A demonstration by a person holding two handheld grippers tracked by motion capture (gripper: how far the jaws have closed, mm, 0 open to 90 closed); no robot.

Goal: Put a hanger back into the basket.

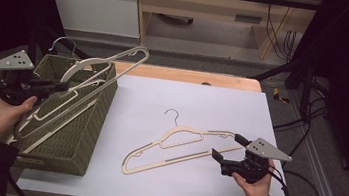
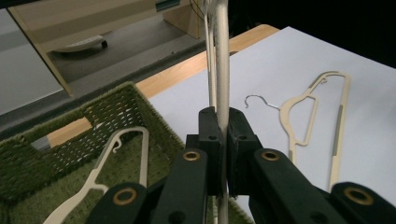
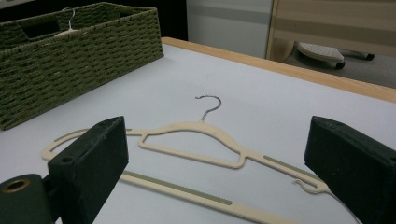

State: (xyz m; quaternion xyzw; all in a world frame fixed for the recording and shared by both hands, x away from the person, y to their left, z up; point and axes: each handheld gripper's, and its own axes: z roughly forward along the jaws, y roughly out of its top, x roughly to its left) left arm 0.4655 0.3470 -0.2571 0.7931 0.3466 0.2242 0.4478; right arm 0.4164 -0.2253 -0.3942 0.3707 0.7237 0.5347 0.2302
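**2 grippers, 3 hangers, 1 green basket**

Black jaws fill the foreground of the left gripper view, and the left gripper (image 2: 223, 154) has them pressed tight on the thin cream bar of a raised hanger (image 2: 221, 70), which runs straight up between them. Below and to the left of those jaws sits the woven green basket (image 2: 116, 105), with another cream hanger (image 2: 105, 170) lying inside it. From the high view the raised hanger (image 1: 96, 71) tilts up out of the basket (image 1: 88, 133), its far end poking above the basket's back rim while the left gripper (image 1: 60, 85) holds it over the basket's left part.

Over to the right gripper (image 3: 215, 172): its jaws stand wide apart, nothing between them. Just ahead of it, flat on the pale table (image 3: 280, 98), lies a third cream hanger (image 3: 196, 142), metal hook pointing away from the gripper. Its long lower bar passes close under the jaws. In the high view the right gripper (image 1: 224, 148) sits at the right end of that hanger (image 1: 176, 146), one jaw on either side of the tip, and the person's right hand (image 1: 255, 183) grasps it from behind.
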